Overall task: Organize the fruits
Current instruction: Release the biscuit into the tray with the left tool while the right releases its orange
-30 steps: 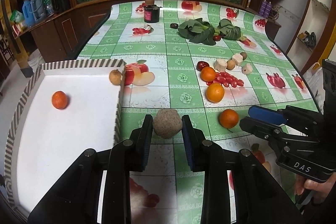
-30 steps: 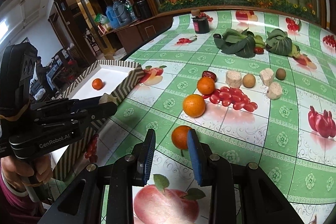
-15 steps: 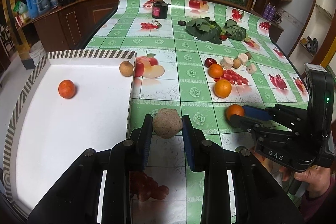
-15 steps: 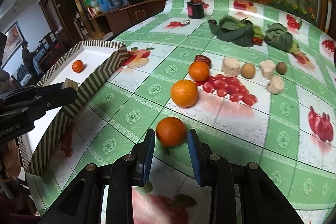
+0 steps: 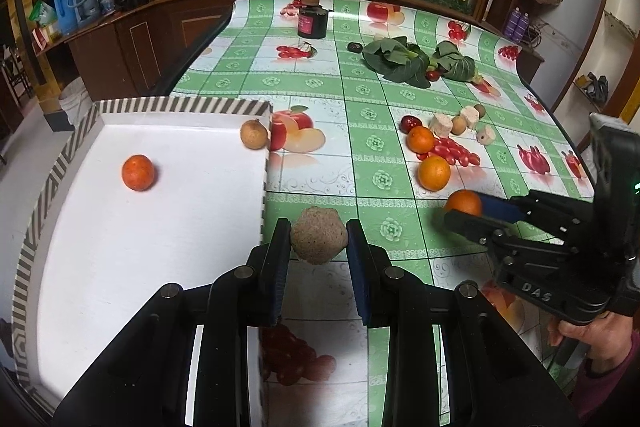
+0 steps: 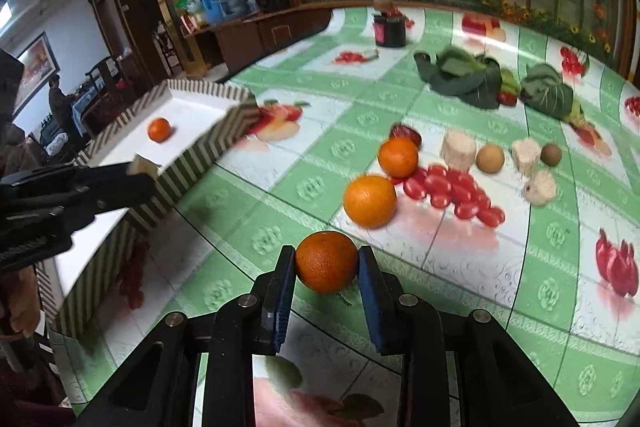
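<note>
- Left hand-held gripper [image 5: 319,241] clamped on a rough tan ball-shaped fruit [image 5: 319,240], pads pressing both sides, held just right of the tray's near-right edge, above the desk [image 5: 360,107].
- Right hand-held gripper [image 6: 326,269] closed on an orange [image 6: 326,261], pads tight vs. its sides; the fruit sits low over the green-check cloth. Whether it touches the cloth can't be told.
- White tray w/ striped rim [image 5: 180,105] at left: one small orange fruit [image 5: 137,172] on its floor, a brown round fruit [image 5: 253,133] in its far-right corner.
- Mid-desk, right of the tray: two more oranges [image 5: 434,173], a cluster of cherry tomatoes [image 5: 454,151], a dark red fruit [image 5: 411,123], pale cut chunks [image 5: 441,124] & small brown fruits beside them.
- Far end: leafy greens [image 5: 400,61] & a dark jar w/ cork-coloured lid [image 5: 312,15].
- Person's hand [image 5: 588,335] seen under the right gripper's body, near right.
</note>
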The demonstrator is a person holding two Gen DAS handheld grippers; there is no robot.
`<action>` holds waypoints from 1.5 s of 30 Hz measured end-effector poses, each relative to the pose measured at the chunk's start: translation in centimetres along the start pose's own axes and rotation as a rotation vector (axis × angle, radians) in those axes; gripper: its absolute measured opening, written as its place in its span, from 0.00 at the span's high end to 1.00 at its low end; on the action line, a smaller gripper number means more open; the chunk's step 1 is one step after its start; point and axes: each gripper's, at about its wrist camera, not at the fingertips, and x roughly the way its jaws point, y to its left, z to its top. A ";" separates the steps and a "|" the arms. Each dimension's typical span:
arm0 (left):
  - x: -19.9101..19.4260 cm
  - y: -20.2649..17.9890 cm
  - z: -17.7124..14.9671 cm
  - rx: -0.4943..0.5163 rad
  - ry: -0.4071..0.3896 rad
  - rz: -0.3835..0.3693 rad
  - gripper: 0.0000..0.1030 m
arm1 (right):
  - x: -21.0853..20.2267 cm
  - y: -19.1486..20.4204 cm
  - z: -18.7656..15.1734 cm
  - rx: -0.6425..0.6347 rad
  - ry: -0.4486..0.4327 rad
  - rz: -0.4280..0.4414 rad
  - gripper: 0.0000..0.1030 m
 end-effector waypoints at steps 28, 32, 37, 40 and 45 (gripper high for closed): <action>1.8 12.4 0.6 -0.143 0.075 0.163 0.73 | 6.7 11.1 9.2 -0.181 0.015 0.215 0.71; 2.7 12.9 0.6 -0.144 0.094 0.175 0.73 | 9.0 11.9 9.9 -0.200 0.048 0.219 0.71; 3.4 13.2 0.8 -0.152 0.102 0.185 0.73 | 11.3 12.2 10.3 -0.200 0.084 0.224 0.71; 3.5 13.4 0.8 -0.156 0.103 0.195 0.73 | 12.2 12.2 10.3 -0.203 0.098 0.225 0.71; 3.9 13.5 0.8 -0.173 0.113 0.204 0.73 | 12.6 12.3 10.5 -0.210 0.103 0.217 0.70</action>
